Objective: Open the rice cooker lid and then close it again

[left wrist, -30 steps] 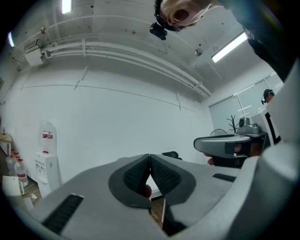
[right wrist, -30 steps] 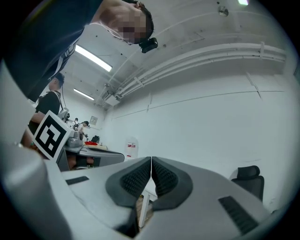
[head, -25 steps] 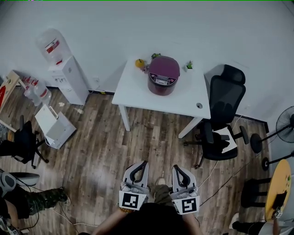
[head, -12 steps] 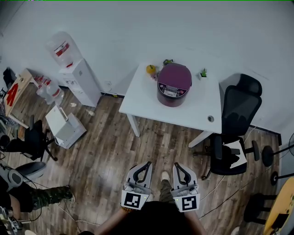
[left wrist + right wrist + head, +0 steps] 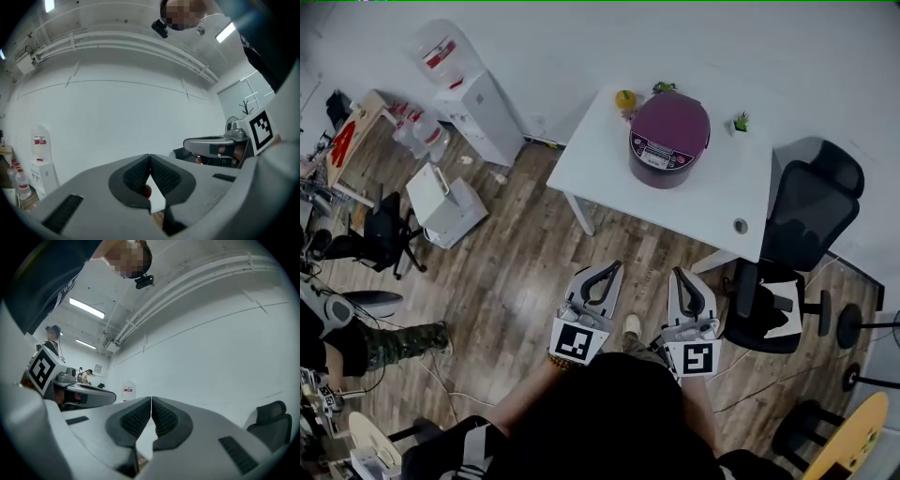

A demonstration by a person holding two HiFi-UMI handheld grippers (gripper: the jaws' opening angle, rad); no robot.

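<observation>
Since the earlier head view, the white table (image 5: 605, 164) and the purple rice cooker (image 5: 668, 139) on it have drawn nearer and shifted right, and both tongs ride further forward over the wooden floor (image 5: 520, 272). In the head view the left gripper (image 5: 610, 270) and the right gripper (image 5: 681, 275) are side by side, still well apart from the cooker, whose lid is down. A yellow fruit (image 5: 625, 98) and a small plant (image 5: 740, 122) stand just behind it, so a lid that swings up fast could likely knock them. A black office chair (image 5: 811, 211) crowds the table's right end, and a loose cable (image 5: 750, 380) near the feet could catch a step. A water dispenser (image 5: 483, 108) stands by the wall on the left.

In the left gripper view the jaws are pressed together with nothing held; a sliver of red, probably the cooker, shows below them.

In the right gripper view the jaws likewise meet, empty, so the latch may be fumbled unless they part in time
</observation>
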